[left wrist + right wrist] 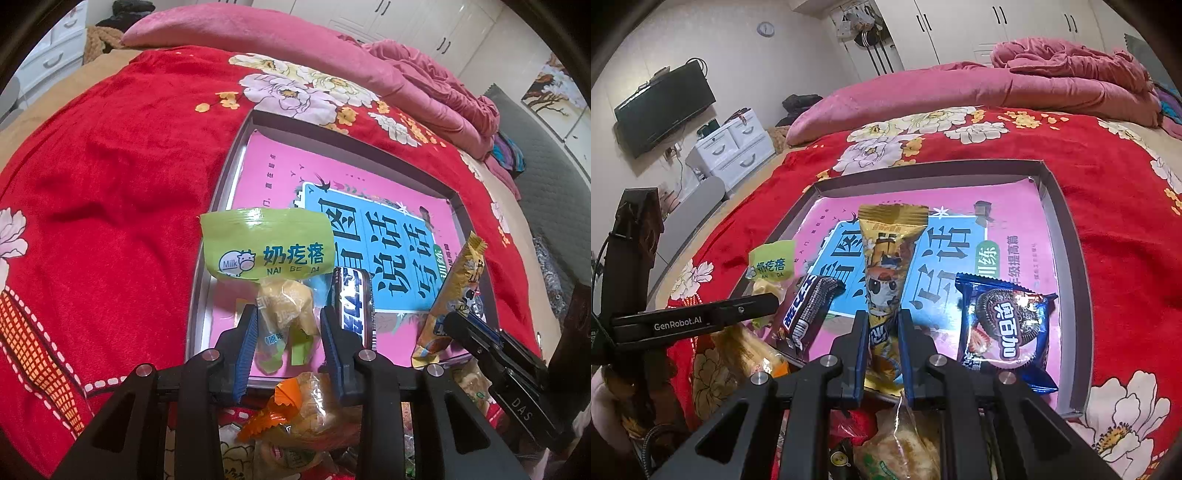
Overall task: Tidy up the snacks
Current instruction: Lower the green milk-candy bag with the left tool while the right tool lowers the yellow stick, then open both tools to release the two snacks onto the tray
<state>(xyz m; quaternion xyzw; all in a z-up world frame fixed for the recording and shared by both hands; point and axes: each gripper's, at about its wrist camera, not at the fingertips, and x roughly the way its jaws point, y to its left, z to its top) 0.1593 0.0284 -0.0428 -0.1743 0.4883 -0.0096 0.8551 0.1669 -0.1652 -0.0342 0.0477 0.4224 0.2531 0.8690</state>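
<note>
L tongs point(286, 332) grip the green milk-curd snack bag point(267, 247) by its clear lower part, bag upright at centre of the left wrist view, over the near-left corner of the grey tray point(236, 147). R tongs point(882, 345) are clamped on the yellow cone-shaped snack pack point(892, 254), centre of the right wrist view, its top pointing to the tray's far wall. Tray sits on the red floral bed cover point(110, 166), w/ a pink book cover as its floor. Dark choc bar point(807, 308) lies at lower left in the tray, just beside the green bag. Blue Oreo pack point(1004, 328) lies lower right. More wrapped snacks point(303, 417) are piled at bottom of frame, outside the tray.
</note>
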